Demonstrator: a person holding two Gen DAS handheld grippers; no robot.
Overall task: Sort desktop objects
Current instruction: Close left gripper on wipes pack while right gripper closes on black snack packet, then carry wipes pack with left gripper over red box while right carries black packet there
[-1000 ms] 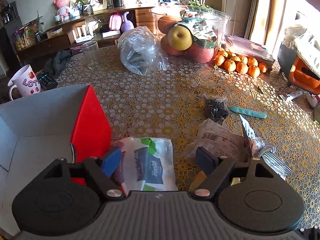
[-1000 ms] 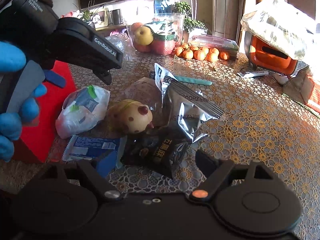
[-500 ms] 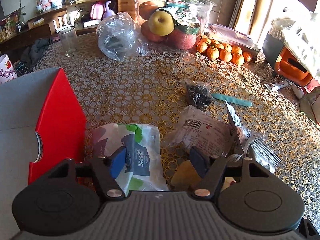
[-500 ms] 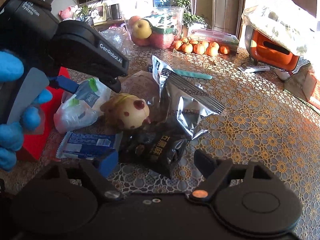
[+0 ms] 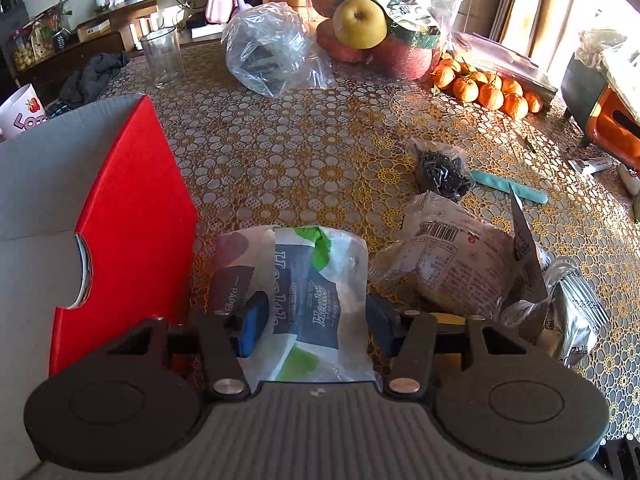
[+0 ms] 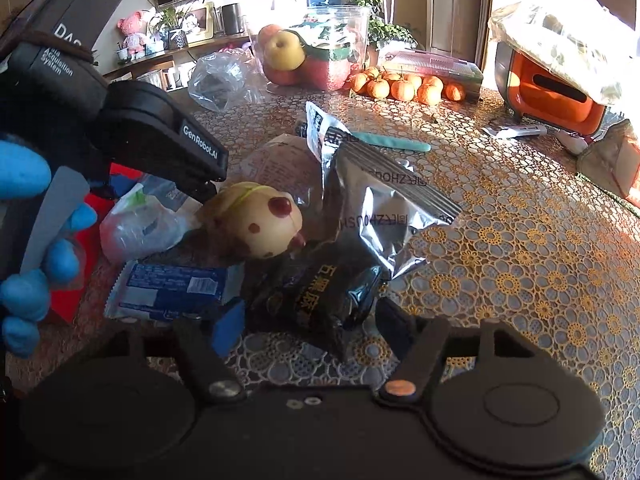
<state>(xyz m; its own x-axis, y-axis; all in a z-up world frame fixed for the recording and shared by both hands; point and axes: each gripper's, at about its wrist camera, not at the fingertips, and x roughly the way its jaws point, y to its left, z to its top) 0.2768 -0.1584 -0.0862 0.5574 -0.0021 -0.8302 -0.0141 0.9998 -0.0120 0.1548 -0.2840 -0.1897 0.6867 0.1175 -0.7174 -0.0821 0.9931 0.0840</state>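
A white tissue pack with blue and green print (image 5: 316,296) lies on the lace tablecloth beside the red box (image 5: 128,216). My left gripper (image 5: 316,322) is open, its fingers either side of the pack's near end. In the right wrist view the same pack (image 6: 140,224) lies under the left gripper's body. My right gripper (image 6: 310,326) is open and low over the near edge of a black snack bag (image 6: 320,296). A yellow spotted toy (image 6: 256,220), a blue wrapper (image 6: 172,290) and a silver foil bag (image 6: 384,200) lie around it.
A clear noodle pack (image 5: 452,264), a bag of black bits (image 5: 440,168) and a teal stick (image 5: 508,186) lie to the right. A fruit bowl (image 5: 380,28), tangerines (image 5: 484,88), a plastic bag (image 5: 268,48) and a glass (image 5: 162,56) stand at the back.
My left gripper has moved forward and down over the tissue pack, and its fingers now straddle it. My right gripper has edged closer to the black snack bag.
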